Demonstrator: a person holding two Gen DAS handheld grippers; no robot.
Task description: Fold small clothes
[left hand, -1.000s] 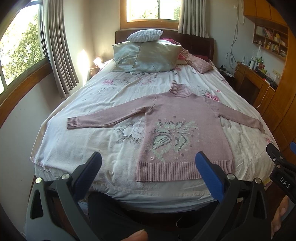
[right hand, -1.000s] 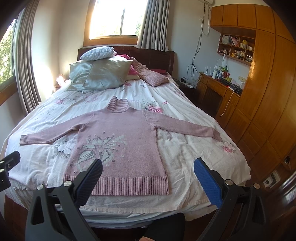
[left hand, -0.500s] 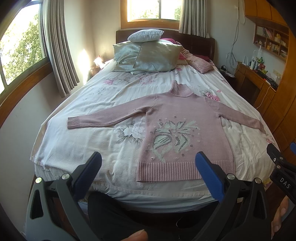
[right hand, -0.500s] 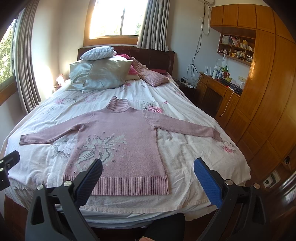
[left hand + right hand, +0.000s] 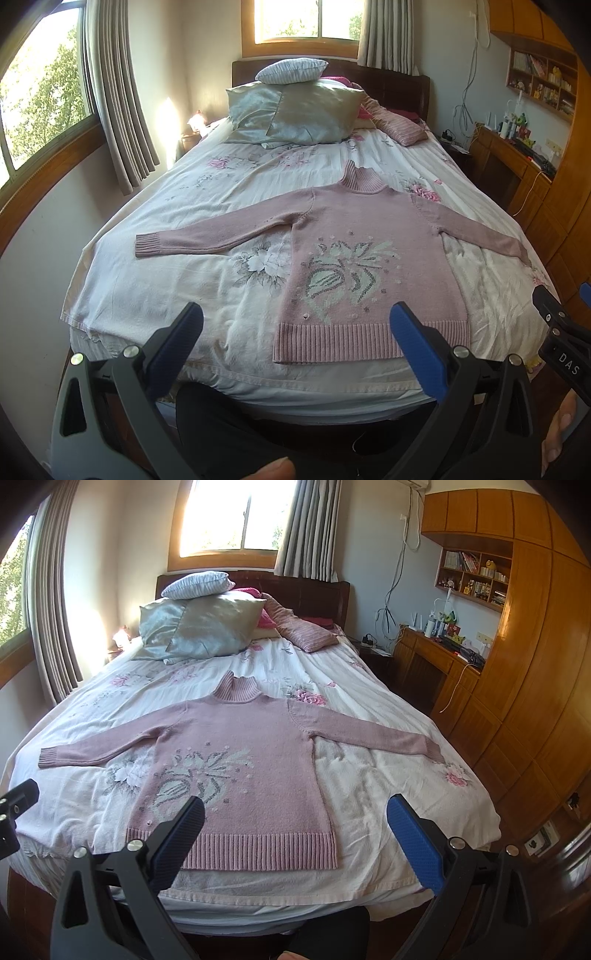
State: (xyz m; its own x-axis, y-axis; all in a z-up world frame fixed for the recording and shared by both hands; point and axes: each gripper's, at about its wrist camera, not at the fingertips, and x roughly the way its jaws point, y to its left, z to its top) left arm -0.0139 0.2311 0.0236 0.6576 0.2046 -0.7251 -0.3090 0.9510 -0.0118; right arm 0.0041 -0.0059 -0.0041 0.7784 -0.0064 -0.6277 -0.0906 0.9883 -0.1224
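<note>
A pink knitted sweater lies flat, front up, on the bed, spread over a white sheet printed with flowers. Its turtleneck collar points toward the headboard and its ribbed hem lies near the foot edge of the mattress. Both sleeves stretch out sideways, one cuff reaching toward the window side, the other sleeve running toward the wooden wardrobe. A pale floral pattern is knitted into the chest.

The left gripper hangs above the foot of the bed, its jaws wide apart, with nothing between the blue pads; the hem of the sweater shows in the gap. The right gripper hovers likewise at the foot edge, its jaws spread and empty, framing the hem's right corner. Neither touches the cloth.

At the head of the bed a stack of pillows leans against the dark headboard. A wooden desk with small items stands by the right wall, under a bookshelf
</note>
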